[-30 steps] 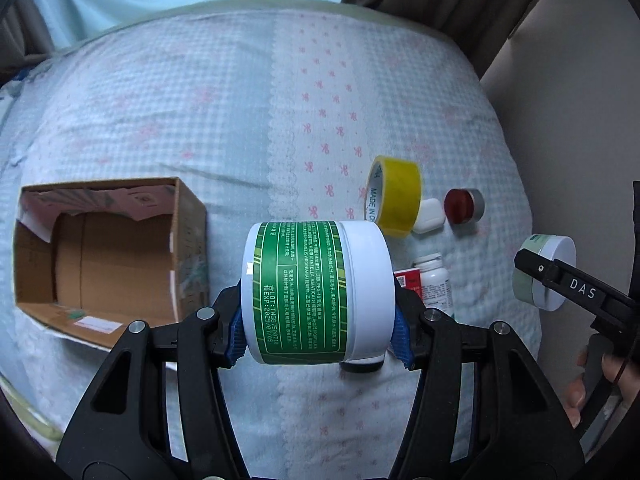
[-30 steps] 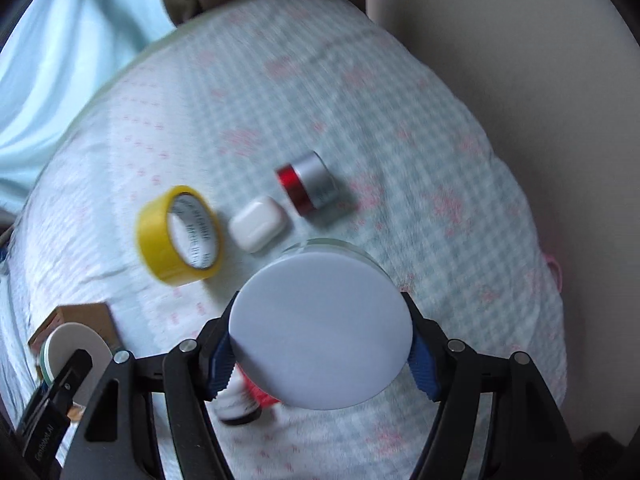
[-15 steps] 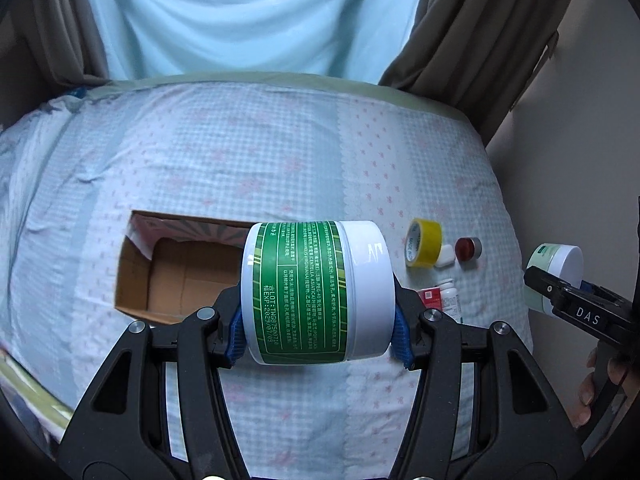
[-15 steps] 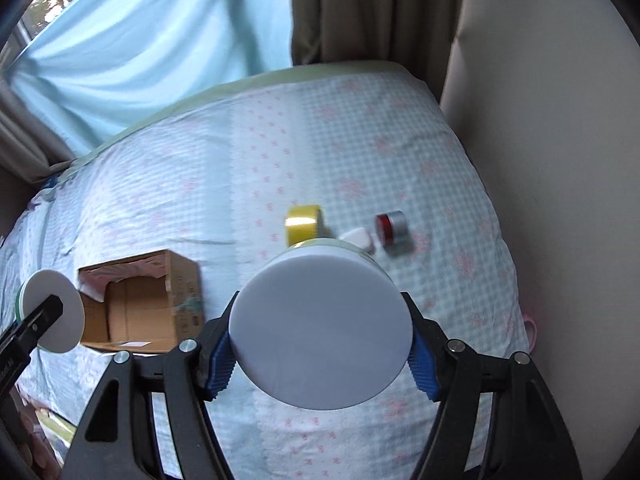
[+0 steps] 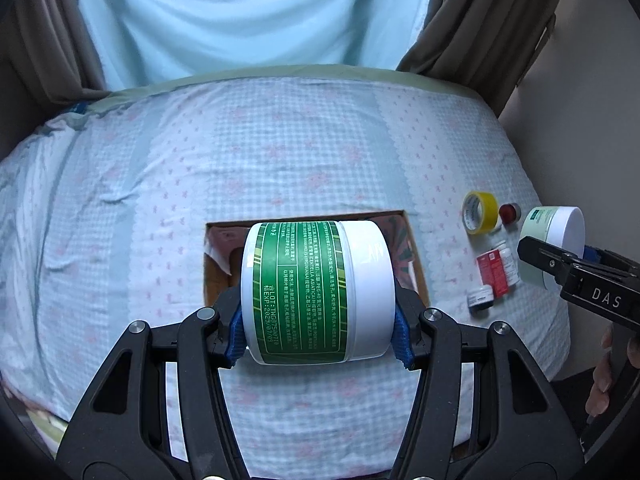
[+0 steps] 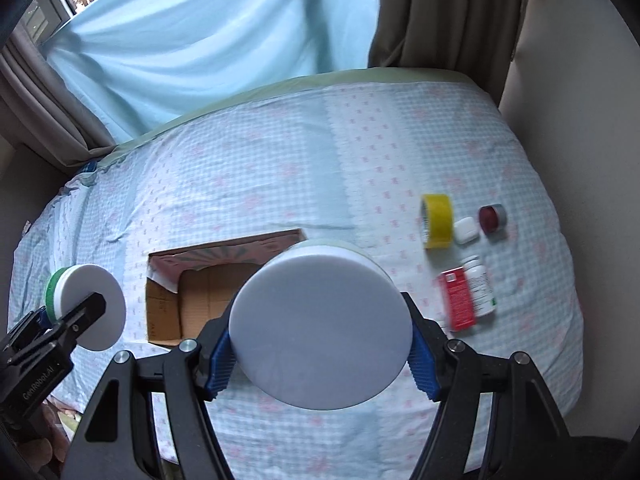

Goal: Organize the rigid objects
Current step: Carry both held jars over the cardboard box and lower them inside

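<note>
The left gripper [image 5: 318, 330] has its jaws closed partway on a green-labelled jar [image 5: 316, 292], the blue pads pressing on its two ends so that it lies on its side between them. The jar is a squat white cylinder with a wide white lid turned to the right and a dark green label printed in fine white text, with a lot number and an expiry line near the bottom. It hangs in the air over an open cardboard box [image 5: 416, 264] that sits on the bed [image 5: 160, 200], which is covered in a pale blue checked sheet with small pink motifs. The right gripper [image 6: 320, 354] has its jaws set somewhat wider, clamped on a pale green jar [image 6: 320, 332] whose flat, round white lid faces the camera; only a thin strip of the light green body shows above that lid. In the left wrist view this same jar shows a pale green side with a small dark label and a thick white cap. It too is held above the bed, just to the right of the box. Lying on the sheet well to the right of the box are a yellow tape roll [image 6: 438, 220], a small white case [image 6: 466, 230], a red-topped tin [image 6: 493, 218], a red carton [image 6: 458, 298] and a white pill bottle [image 6: 482, 286] touching side by side.
</note>
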